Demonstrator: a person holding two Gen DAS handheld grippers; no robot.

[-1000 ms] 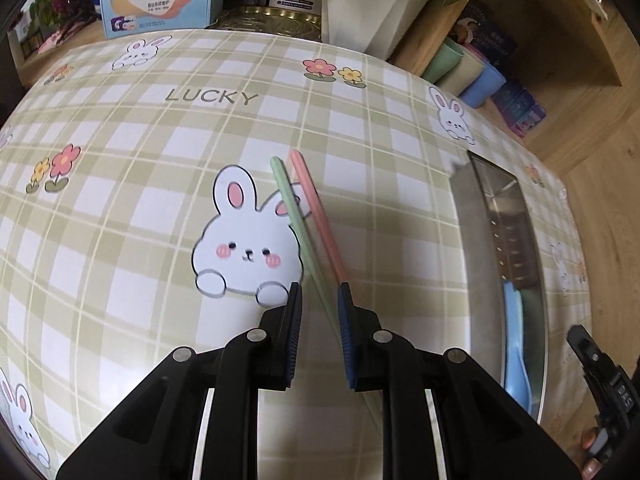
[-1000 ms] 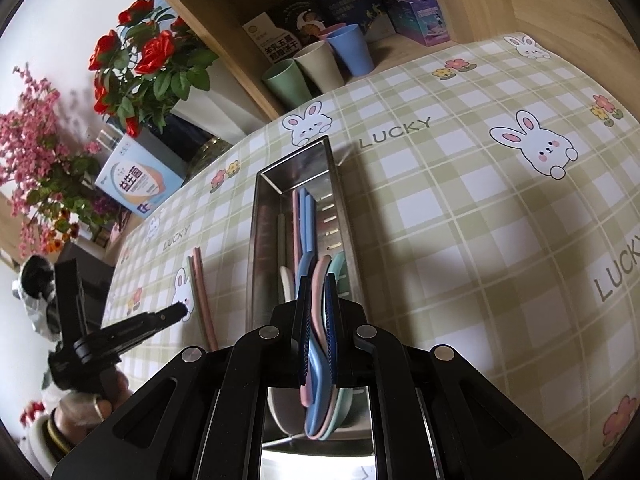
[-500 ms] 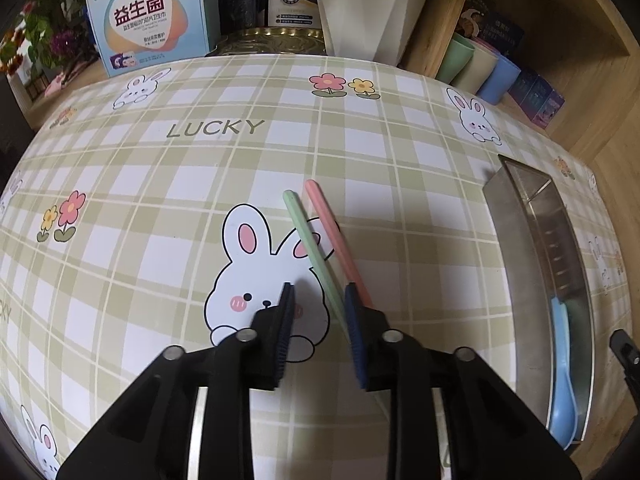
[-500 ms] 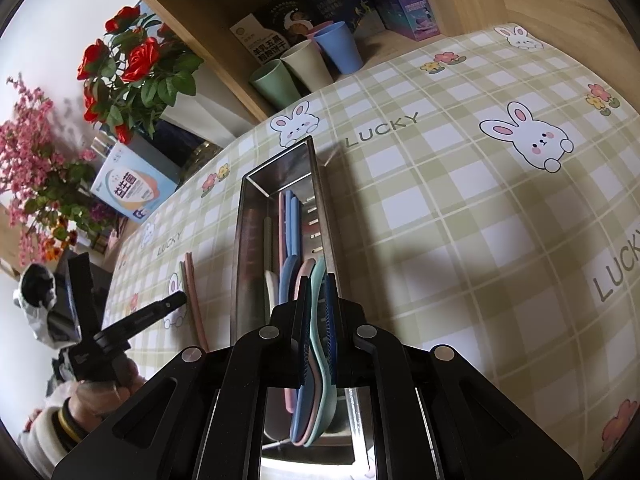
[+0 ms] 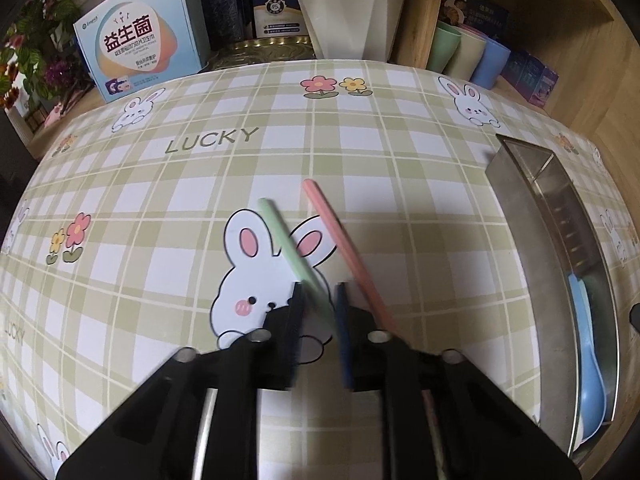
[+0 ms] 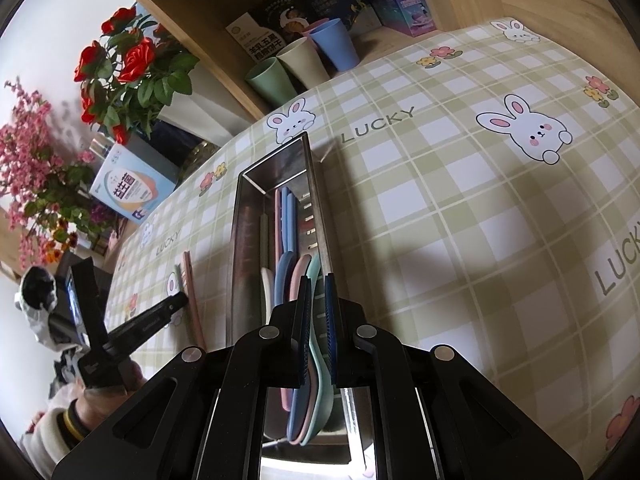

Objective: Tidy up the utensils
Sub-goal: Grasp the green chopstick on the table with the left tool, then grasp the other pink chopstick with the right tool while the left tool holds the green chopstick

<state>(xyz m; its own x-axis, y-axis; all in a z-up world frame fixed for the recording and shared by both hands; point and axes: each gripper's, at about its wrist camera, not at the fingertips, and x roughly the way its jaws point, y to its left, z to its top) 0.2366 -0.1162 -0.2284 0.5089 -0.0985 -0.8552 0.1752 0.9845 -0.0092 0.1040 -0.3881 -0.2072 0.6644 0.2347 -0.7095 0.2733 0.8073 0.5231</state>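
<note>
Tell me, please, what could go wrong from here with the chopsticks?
1. The left hand-held gripper has just been closing its jaws on the green chopstick alone; the pink chopstick lies outside them, so the pair may be split.
2. The grip is near one end, so the long stick could swing or slip.
3. The right hand-held gripper, shut on a spoon, hangs over the tray; the two could collide there.

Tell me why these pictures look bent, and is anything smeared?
Both views are fisheye, so the checked tablecloth bulges and corners go dark. Left wrist view: the left claw and green chopstick are motion-blurred. Right wrist view: sharp, with shadow beside the metal tray.
</note>
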